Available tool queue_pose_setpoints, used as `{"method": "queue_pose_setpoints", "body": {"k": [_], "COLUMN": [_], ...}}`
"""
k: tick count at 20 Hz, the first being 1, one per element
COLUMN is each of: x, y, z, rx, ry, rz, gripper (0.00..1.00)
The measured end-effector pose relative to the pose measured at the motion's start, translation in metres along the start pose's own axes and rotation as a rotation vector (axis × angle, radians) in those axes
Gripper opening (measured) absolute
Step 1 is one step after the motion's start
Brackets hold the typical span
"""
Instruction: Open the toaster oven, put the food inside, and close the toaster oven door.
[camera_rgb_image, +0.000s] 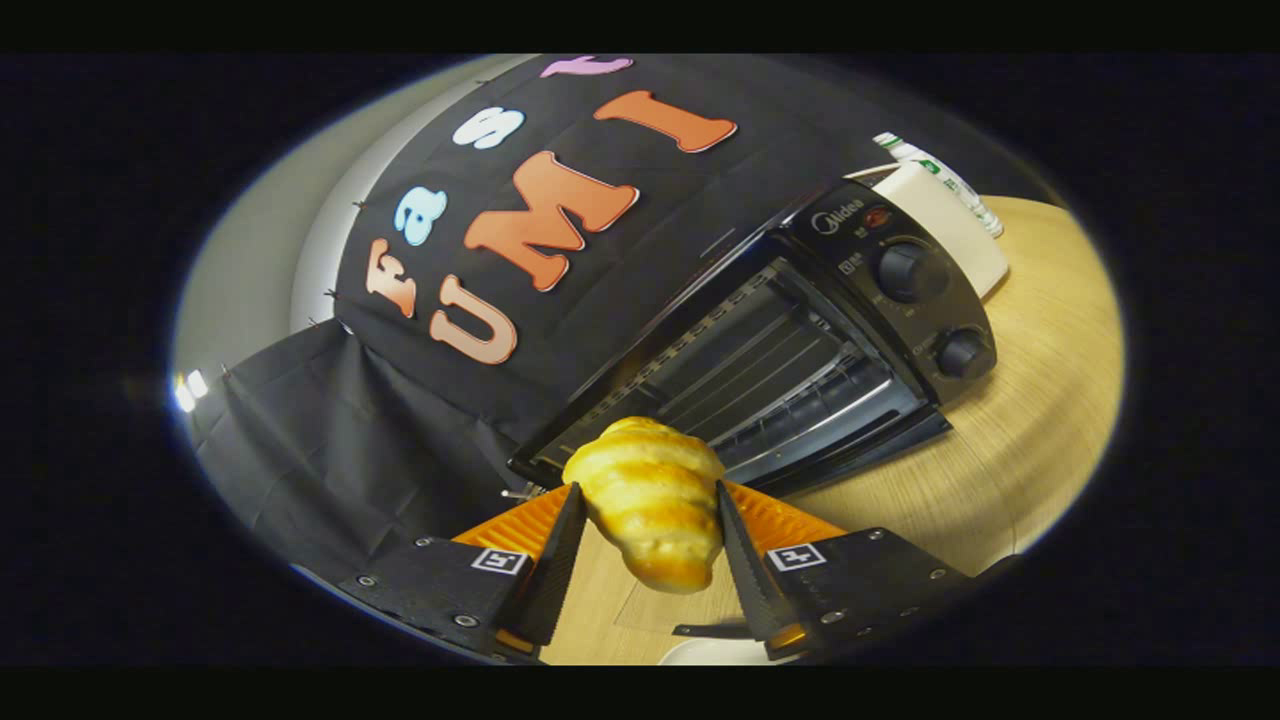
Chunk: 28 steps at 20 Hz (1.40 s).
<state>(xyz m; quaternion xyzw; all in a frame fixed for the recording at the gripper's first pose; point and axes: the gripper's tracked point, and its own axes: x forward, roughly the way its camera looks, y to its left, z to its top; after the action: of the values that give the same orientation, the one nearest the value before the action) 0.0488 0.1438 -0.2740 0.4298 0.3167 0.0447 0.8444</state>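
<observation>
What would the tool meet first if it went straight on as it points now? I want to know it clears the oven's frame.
Probably the wire rack inside the open toaster oven; the tool, shut on the croissant, points into the cavity, though depth is unclear.

The croissant (648, 505) is golden yellow with paler bands and browned ridges, the oven (800, 340) black (silvery rack bars inside, two black knobs), the worktop (1040, 400) pale wood-grain, and the box (950, 225) behind cream-white.
</observation>
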Motion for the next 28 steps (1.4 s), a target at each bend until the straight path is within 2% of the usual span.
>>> {"method": "queue_pose_setpoints", "body": {"k": [3,13,16,23,25,28], "x": [0.022,0.082,0.093,0.097,0.095,0.088], "y": [0.001,-0.029,-0.03,-0.035,-0.039,-0.04], "z": [0.017,0.033,0.043,0.039,0.036,0.029], "rx": [-0.025,-0.113,-0.178,-0.287,-0.34,-0.401], "ry": [-0.023,-0.031,-0.055,-0.044,-0.046,-0.021], "rz": [-0.024,-0.159,-0.187,-0.223,-0.252,-0.273], "gripper": [0.72,0.72,0.72,0.72,0.77,0.78]}}
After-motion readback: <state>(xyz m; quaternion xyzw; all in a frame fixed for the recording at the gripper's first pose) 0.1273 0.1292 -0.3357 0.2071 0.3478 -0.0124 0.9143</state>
